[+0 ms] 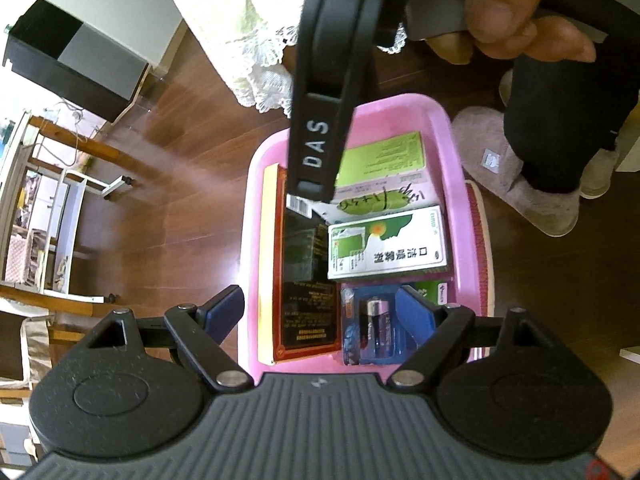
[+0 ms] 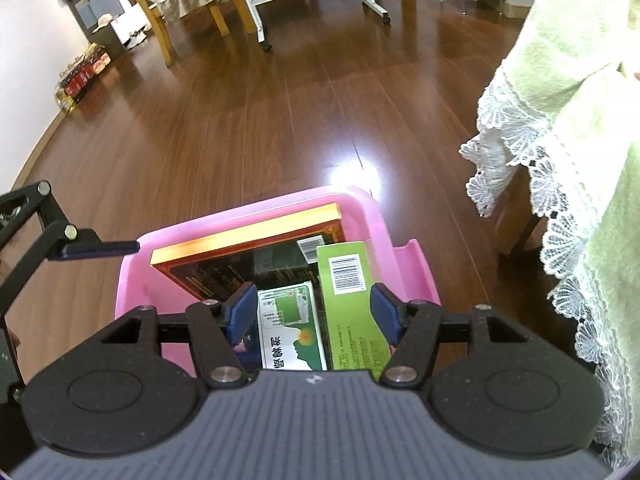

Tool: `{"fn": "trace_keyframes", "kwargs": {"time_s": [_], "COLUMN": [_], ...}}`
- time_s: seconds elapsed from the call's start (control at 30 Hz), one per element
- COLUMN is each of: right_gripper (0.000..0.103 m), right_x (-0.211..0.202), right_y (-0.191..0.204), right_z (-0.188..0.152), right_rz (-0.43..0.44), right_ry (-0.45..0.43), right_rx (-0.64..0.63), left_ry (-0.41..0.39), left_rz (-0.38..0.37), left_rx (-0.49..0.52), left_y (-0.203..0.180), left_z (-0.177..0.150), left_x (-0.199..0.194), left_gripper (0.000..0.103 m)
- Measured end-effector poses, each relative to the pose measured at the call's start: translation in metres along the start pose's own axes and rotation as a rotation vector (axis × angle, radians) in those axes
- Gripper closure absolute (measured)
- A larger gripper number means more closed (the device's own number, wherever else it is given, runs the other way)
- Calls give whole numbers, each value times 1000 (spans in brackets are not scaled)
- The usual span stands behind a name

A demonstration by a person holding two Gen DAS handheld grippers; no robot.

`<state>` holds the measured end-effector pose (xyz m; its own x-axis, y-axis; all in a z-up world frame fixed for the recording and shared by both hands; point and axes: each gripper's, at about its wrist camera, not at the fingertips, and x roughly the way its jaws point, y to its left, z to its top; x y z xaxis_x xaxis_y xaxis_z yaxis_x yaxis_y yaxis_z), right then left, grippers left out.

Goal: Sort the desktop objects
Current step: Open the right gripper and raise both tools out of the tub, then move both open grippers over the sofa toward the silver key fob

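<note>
While both tongs hang spread and empty, the left tongs (image 1: 320,316) and right tongs (image 2: 314,312) hover above a pink bin (image 1: 456,152) on the wood floor (image 2: 240,120), apparently done dropping items. Inside lie a battery blister pack (image 1: 376,328), a green-and-white medicine box (image 1: 388,244) printed in Chinese, and a gold-edged dark box (image 1: 308,320). "DAS" marks the right tongs' black arm (image 1: 320,132).
</note>
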<state>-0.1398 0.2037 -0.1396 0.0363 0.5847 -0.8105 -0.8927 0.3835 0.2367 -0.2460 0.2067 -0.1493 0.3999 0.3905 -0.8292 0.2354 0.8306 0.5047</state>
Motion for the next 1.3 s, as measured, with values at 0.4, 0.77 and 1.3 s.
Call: {"fn": "trace_keyframes", "kwargs": {"time_s": [0.4,0.77,1.3], "right_gripper": [41,36,35], "right_x": [-8,-11,-62], "right_y": [-19,-25,-68], "right_z": [-1,-1,7], "right_rz": [-16,-28,-215], "right_ry": [-32,-52,-316], "right_rx": [67,93,284], "left_ry": [-19,-30,-145], "left_rz": [-8,-15,30], "left_rx": [46,65,41], "left_y": [-3,-4,20], "left_z": [18,29,68], "left_x": [4,7,-3], "left_gripper": [19,19,19]}}
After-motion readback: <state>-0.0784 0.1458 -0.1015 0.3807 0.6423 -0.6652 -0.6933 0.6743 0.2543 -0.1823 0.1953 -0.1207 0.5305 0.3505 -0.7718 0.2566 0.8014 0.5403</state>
